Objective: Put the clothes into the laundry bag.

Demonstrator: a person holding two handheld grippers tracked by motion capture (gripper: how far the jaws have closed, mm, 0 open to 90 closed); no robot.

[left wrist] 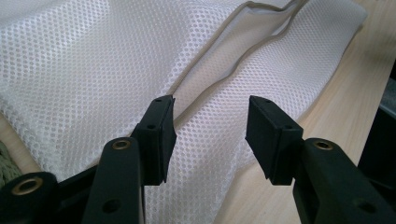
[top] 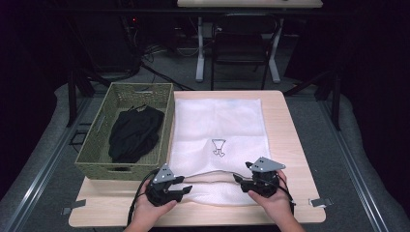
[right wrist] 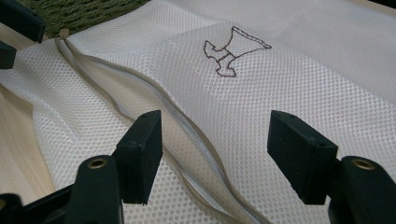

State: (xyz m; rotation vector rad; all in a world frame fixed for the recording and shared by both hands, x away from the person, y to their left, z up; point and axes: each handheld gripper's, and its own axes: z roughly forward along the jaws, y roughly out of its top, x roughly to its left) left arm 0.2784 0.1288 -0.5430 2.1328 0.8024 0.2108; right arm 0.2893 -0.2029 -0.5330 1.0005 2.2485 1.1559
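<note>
A woven basket stood at the left of the table, with a dark garment heaped inside it. Just right of the basket lay a white mesh bag, spread flat over the middle of the table and marked with a small dark outline drawing. Its open mouth, edged with a grey band, ran along the near side.

My left gripper rested at the bag's near left corner. Its jaws stood apart, not pressing anything; in the left gripper view the grey band ran just beside one pad, with mesh lying between the jaws.

My right gripper sat at the bag's near right part, pointing left along the edge. Its jaws were wide too, with the mesh and the band lying loose between them, nothing gripped.
</note>
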